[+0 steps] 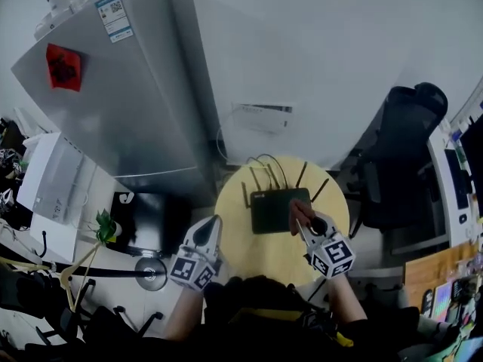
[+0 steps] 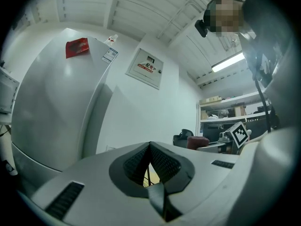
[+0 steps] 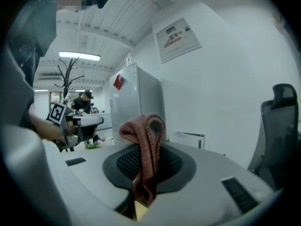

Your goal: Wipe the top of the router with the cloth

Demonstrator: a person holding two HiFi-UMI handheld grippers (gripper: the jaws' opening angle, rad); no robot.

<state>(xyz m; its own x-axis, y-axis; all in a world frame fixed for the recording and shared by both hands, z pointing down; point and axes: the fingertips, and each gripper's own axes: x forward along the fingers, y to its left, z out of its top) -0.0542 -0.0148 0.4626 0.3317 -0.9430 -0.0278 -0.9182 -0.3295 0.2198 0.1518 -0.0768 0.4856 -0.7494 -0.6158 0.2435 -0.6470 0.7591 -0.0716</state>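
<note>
Cloth (image 3: pixel 145 140) pinched in my right gripper (image 1: pixel 302 221) hangs at the right edge of the black router (image 1: pixel 273 211) on the round table (image 1: pixel 245 251). My left gripper (image 1: pixel 213 225), pressed together on nothing, hovers left of it. Unbraced, the router could slide, or its antennas (image 1: pixel 302 173) could snag the cloth.

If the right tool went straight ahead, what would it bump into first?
Probably the white wall beside the fridge; the right tool points level, holding the cloth. Depth is unclear.
</note>
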